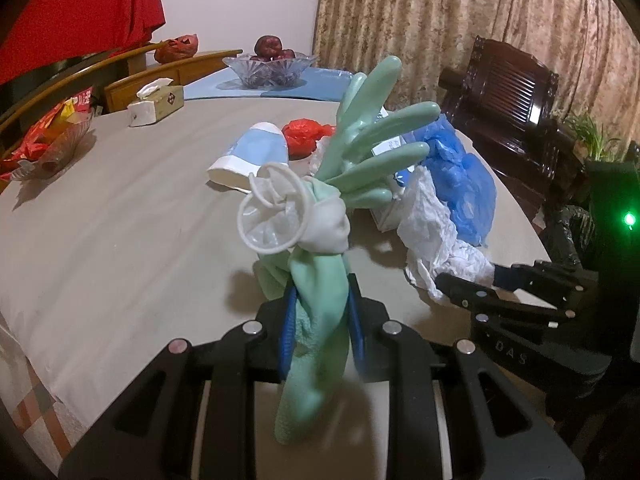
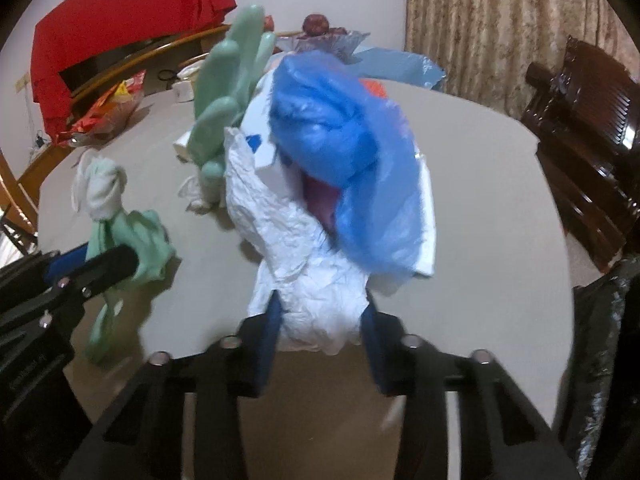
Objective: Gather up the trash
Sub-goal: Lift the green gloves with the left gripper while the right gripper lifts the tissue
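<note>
The left claw (image 1: 320, 320) is clenched on a green rubber glove (image 1: 360, 152), gripping it low at the cuff. The glove's fingers stand up in the air above the middle of the desk (image 1: 120, 240), and a thin whitish glove (image 1: 276, 216) is knotted around it just above the blue pads.

The right claw (image 2: 320, 320) is clenched on a bunch of crumpled white paper (image 2: 316, 296). A blue plastic bag (image 2: 340, 160) and what looks like a white carton (image 2: 426, 208) lie against the paper, towards the right edge of the desk. Whether they are caught in the grip too, I cannot tell.

More trash is still on the desk behind: a flattened paper cup (image 1: 250, 156) and a red plastic bag (image 1: 306, 134), near the centre.

All these things look light and soft. The rubber glove is floppy and can slip, so I think the bunched cuff is the good place to hold. The paper crushes easily and may tear, so the thick middle of the wad is safer than a loose corner. The blue bag is thin and slippery; it may fall away if it is only resting there.
</note>
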`<state>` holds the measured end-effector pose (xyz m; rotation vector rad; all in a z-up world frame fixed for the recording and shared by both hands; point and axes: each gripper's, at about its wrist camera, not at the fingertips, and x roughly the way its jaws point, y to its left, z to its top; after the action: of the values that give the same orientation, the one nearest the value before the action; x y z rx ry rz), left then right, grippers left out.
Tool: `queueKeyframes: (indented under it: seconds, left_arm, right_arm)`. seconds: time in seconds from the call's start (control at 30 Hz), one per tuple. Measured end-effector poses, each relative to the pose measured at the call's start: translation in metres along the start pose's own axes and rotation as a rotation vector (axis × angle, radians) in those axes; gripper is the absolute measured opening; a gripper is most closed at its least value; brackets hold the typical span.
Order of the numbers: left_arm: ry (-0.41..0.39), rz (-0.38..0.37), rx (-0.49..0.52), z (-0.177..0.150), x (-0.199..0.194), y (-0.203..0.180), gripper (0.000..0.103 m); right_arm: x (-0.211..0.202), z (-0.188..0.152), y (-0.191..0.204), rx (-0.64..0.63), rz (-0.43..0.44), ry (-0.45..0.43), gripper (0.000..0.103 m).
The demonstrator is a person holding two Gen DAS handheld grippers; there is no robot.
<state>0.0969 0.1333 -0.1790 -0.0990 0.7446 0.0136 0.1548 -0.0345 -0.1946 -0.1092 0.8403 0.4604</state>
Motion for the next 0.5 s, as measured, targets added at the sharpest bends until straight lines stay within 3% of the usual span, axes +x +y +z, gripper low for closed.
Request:
queueKeyframes:
  seconds: [0.1, 0.5]
  left_arm:
    - [0.0, 0.002, 0.0, 0.001, -0.002, -0.001, 0.022]
    - [-0.027, -0.023, 0.024, 0.005, -0.03, -0.014, 0.022]
  right_arm:
    - [-0.007, -0.002, 0.001, -0.007, 0.029, -0.002, 0.021]
    - [-0.074, -0.001, 0.0, -0.011, 0.07, -0.115, 0.021]
